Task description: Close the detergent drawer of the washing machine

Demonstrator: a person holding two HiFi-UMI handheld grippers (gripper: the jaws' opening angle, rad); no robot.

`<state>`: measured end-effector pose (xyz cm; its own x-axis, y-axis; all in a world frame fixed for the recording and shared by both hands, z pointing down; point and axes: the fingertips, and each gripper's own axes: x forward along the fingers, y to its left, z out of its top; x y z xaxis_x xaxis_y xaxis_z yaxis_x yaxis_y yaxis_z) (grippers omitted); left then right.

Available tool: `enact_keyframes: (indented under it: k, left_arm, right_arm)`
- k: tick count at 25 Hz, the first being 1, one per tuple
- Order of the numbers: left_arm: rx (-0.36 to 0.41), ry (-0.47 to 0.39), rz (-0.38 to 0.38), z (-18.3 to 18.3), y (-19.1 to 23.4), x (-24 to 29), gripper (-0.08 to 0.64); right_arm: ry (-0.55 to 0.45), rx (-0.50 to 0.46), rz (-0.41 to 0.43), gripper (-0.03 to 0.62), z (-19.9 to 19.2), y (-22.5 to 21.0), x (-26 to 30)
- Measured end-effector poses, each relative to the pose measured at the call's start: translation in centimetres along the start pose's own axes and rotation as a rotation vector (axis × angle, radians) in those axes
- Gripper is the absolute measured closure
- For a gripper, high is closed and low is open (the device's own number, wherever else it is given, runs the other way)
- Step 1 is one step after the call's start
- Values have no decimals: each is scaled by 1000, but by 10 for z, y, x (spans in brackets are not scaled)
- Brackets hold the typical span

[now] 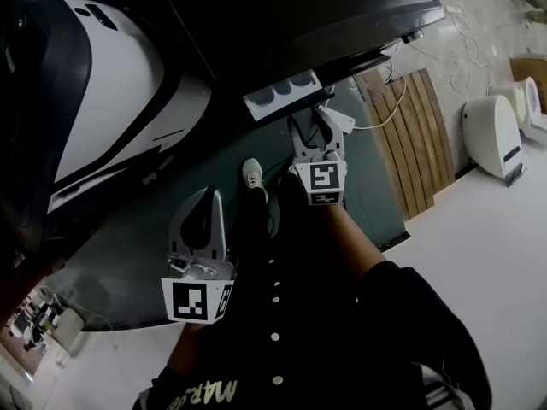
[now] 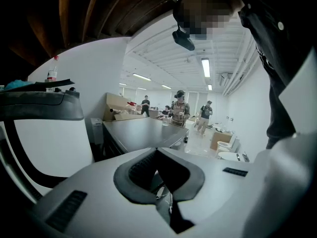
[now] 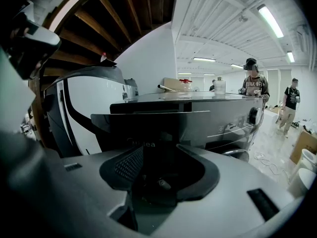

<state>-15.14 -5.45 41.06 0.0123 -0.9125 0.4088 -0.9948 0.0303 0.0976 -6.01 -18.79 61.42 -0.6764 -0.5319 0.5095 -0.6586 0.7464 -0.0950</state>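
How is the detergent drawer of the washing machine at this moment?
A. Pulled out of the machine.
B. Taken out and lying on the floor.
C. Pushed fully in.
A: the detergent drawer sticks out of the washing machine, its compartments showing, just ahead of the right gripper.

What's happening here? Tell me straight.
A person stands at a dark washing machine whose detergent drawer is pulled out. The right gripper, jaws open and empty, is lined up with the drawer's front, apparently to push it in; contact can't be judged. The left gripper hangs back lower down, jaws together on nothing. The drawer is not yet closed.
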Motion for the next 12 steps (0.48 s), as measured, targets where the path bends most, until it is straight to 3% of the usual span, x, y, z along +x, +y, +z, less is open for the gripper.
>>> enact_keyframes:
  k: [12]
  left_arm:
    - [-26, 2, 41, -2, 10, 1, 557]
  right_arm:
    - [-17, -10, -8, 391, 1, -1, 13]
